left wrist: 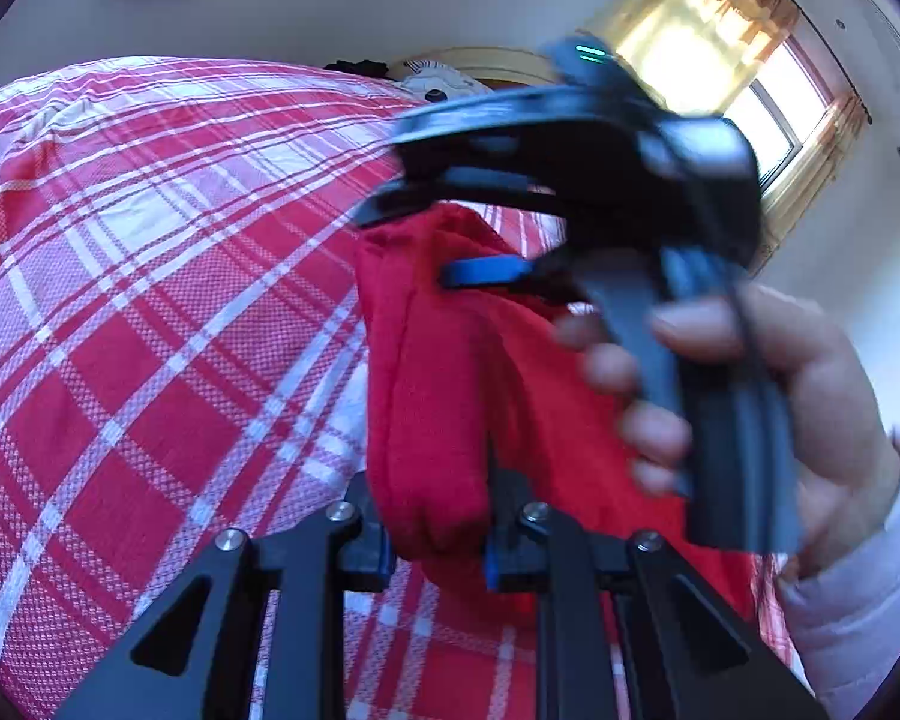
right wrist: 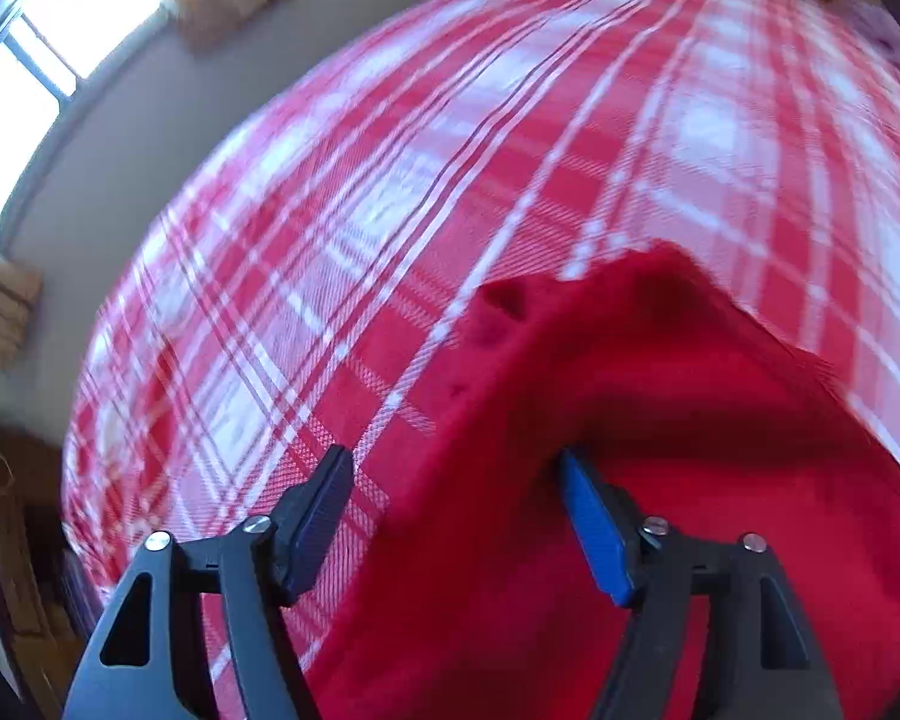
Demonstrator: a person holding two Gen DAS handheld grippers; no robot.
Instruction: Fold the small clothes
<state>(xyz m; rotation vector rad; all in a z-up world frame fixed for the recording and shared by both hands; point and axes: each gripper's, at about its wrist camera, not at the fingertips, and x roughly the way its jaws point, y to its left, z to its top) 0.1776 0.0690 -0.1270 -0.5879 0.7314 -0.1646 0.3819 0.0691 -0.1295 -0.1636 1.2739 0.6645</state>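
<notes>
A small red garment [left wrist: 432, 396] hangs bunched above the red and white plaid bedspread [left wrist: 150, 276]. My left gripper [left wrist: 435, 546] is shut on its lower bunched end. My right gripper [left wrist: 486, 240] shows blurred in the left wrist view, held by a hand [left wrist: 810, 396], at the garment's top edge. In the right wrist view the right gripper [right wrist: 456, 516] is open, its jaws wide apart, with the red garment [right wrist: 660, 420] draped over the blue-padded finger [right wrist: 594, 534]; the black finger [right wrist: 318, 522] is over the bedspread [right wrist: 450, 150].
A bright window with tan curtains [left wrist: 720, 60] is at the upper right of the left wrist view and also shows in the right wrist view [right wrist: 30, 90]. A pillow [left wrist: 438, 81] lies at the bed's far end. Wooden furniture [right wrist: 12, 540] stands beside the bed.
</notes>
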